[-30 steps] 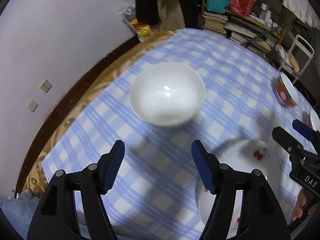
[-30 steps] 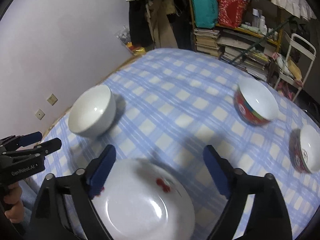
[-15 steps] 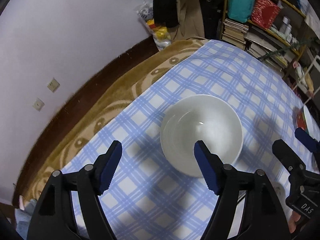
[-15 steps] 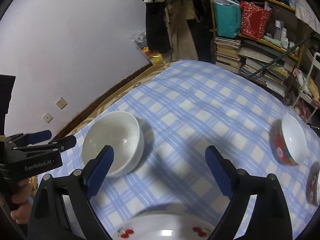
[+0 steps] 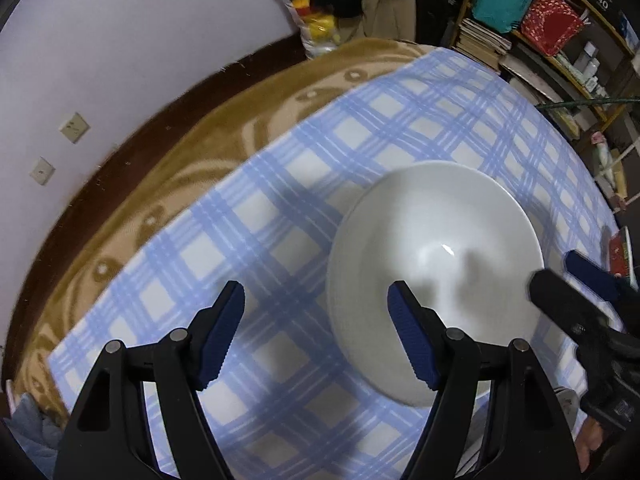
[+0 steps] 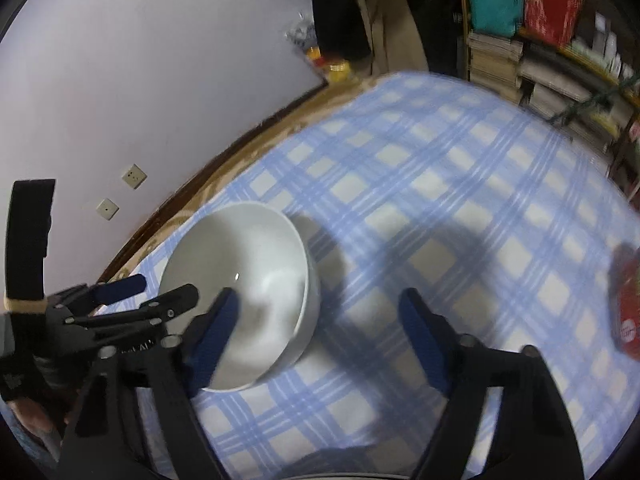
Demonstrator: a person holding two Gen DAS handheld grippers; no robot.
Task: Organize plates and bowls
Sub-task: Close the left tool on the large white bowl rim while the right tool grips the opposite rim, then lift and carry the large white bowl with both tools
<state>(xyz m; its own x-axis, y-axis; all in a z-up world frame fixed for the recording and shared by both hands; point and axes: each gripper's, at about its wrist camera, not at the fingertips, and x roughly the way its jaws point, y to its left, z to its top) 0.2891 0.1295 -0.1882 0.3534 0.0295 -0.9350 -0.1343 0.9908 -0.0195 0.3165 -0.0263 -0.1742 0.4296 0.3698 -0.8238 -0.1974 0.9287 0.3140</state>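
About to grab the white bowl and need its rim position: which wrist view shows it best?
The left wrist view: the white bowl fills the frame sharply, its inside and most of its rim showing, with the open left gripper straddling its near-left edge. The right wrist view shows the bowl smaller, motion-blurred and partly covered by both grippers' fingers.

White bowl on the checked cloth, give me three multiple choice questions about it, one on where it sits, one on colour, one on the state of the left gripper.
1. Where is the white bowl?
A. on the blue checked tablecloth
B. on the bookshelf
C. on the floor

2. What colour is the bowl inside?
A. red
B. plain white
C. green

3. What state is the left gripper in?
A. shut on the bowl
B. shut on nothing
C. open

Answers: 1 A, the checks surround the bowl. 2 B, its inside shows only white with a glint. 3 C, the fingers stand wide apart, one over the bowl's near rim, one over cloth.
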